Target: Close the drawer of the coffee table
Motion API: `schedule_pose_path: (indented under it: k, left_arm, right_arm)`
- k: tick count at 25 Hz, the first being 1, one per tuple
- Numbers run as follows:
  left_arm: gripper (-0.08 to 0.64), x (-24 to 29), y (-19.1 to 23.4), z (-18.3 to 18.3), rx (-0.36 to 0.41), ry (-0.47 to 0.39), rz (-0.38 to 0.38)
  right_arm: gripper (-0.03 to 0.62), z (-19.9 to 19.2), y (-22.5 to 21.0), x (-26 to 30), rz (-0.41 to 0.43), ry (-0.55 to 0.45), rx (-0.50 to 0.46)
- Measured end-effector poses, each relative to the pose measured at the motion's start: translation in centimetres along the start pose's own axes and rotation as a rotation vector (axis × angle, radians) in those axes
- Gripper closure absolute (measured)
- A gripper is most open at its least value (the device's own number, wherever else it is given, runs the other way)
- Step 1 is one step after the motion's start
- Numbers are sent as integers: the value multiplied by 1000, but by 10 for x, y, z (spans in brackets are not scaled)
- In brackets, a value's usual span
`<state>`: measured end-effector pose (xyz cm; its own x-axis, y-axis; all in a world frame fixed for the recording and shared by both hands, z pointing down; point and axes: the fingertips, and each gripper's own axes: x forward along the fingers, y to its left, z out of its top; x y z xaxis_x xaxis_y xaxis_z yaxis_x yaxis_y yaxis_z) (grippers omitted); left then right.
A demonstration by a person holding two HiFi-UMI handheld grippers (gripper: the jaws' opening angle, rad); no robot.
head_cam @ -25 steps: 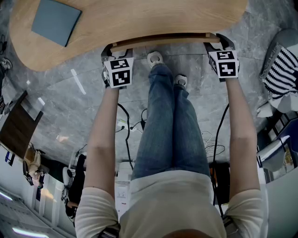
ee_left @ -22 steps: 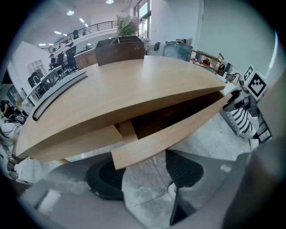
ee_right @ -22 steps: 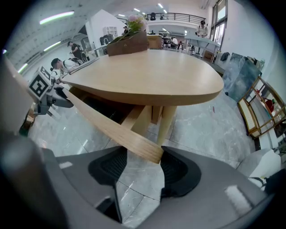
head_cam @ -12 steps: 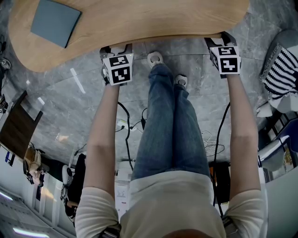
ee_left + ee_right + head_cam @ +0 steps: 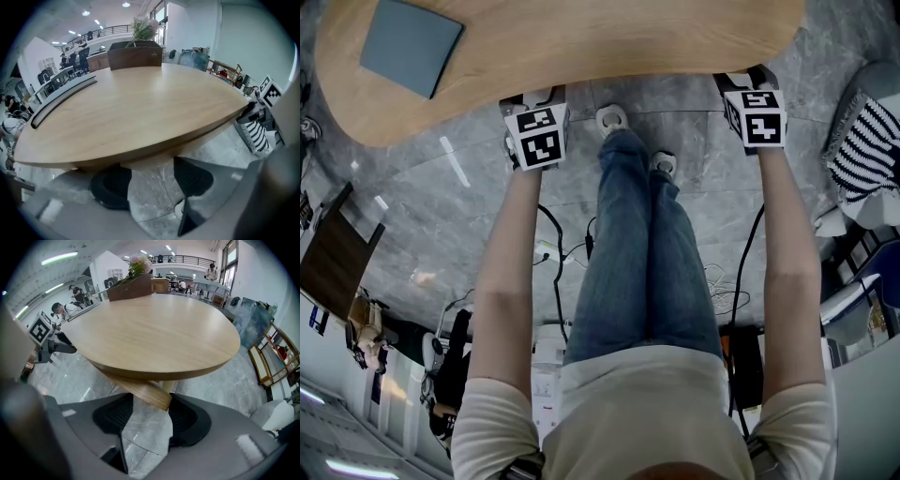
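A thin slate-blue square pad [image 5: 411, 42] lies at 10 o'clock in the head view, on the light oak, rounded coffee table top [image 5: 609, 37] that fills the 12 o'clock band. Below the pad, toward 11 o'clock, the left gripper [image 5: 534, 101] reaches the near rim of the top, its black-and-white marker cube facing up. In the left gripper view its jaws stand wide apart with only grey marble floor [image 5: 441, 216] between them. The tips point at a pale wooden front tucked under the overhanging rim, at 12 o'clock from the jaws. Down the middle of the head view the person's legs in blue jeans [image 5: 642, 253] run from 6 o'clock up to the table edge. At 1 o'clock the right gripper [image 5: 748, 82] meets the same rim. In its own view the jaws are also spread wide. The light wooden drawer [image 5: 140, 392] slants from 10 o'clock under the top, and its end sits between the jaw tips, close against the right-hand pad; I cannot tell whether it touches. A black-and-white striped cushion [image 5: 867, 150] rests at 3 o'clock.
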<state>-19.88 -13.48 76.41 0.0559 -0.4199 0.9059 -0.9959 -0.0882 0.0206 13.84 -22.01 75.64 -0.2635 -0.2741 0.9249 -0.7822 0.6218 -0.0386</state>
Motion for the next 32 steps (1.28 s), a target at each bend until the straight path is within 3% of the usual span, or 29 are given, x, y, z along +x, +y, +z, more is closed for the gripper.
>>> schedule_pose_path:
  k: [5,11,19,25,32]
  left_arm:
    - [282,3,3,3,-60,-3,4]
    - [282,1,4,4,-63,-17,8]
    - [282,-13,1,5,-153,-86,20]
    - [324,-32,-4,-3,-219,-137,34]
    - [468,-57,-21,-19,-308,-208,40]
  right_arm:
    - [354,5,-2,3,-1,-6,-1]
    - [353,8,-2,2,-14,-18,0]
    - [356,3,-4,-5,-80,-62,66]
    - [434,-16,6,-16,-98,-84,80]
    - [487,-25,48,-35,-57,-186,134]
